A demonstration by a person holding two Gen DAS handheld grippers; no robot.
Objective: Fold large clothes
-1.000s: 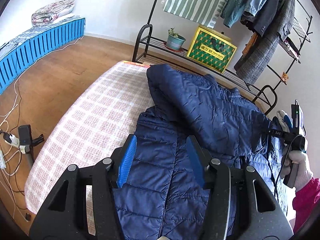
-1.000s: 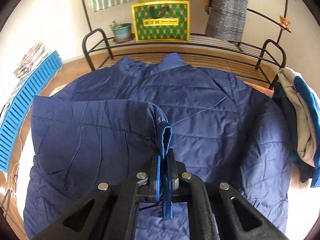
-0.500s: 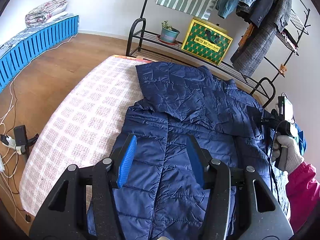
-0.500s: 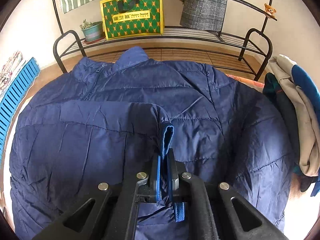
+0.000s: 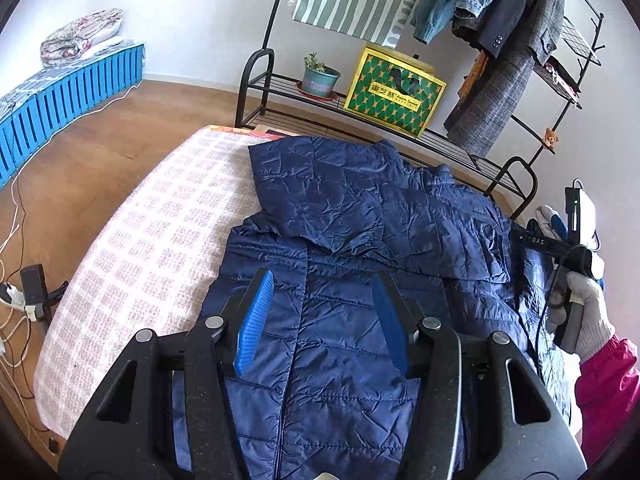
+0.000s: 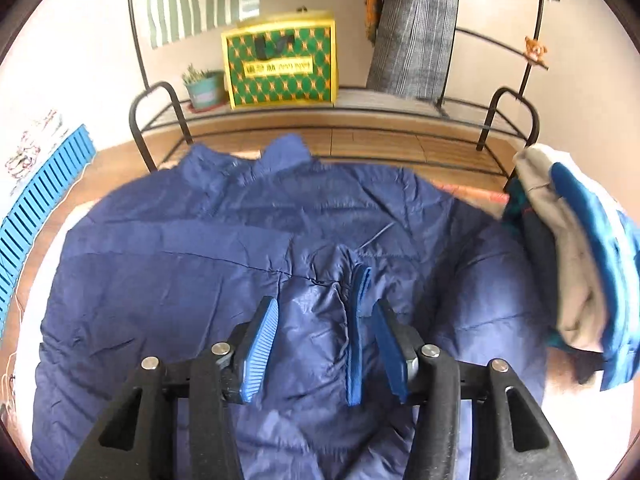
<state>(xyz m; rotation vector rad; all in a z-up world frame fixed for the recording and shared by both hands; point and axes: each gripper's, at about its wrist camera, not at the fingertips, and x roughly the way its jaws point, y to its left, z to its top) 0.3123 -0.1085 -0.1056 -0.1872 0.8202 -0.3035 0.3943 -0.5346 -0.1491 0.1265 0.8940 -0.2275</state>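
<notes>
Right wrist: sleeve cuff (image 6: 357,332) between claw (image 6: 326,340) pads

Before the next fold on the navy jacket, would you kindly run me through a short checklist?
1. Right gripper let go of the cuff: ok, its jaws have just been opening and the cuff sits loose between them.
2. Sleeve laid across the navy jacket: ok.
3. Left gripper free: ok, open above the jacket front, holding nothing.
4. Jacket fully on the checked cover: cannot tell, the near hem is hidden.
5. Pile of clothes clear of the jacket: cannot tell.
</notes>
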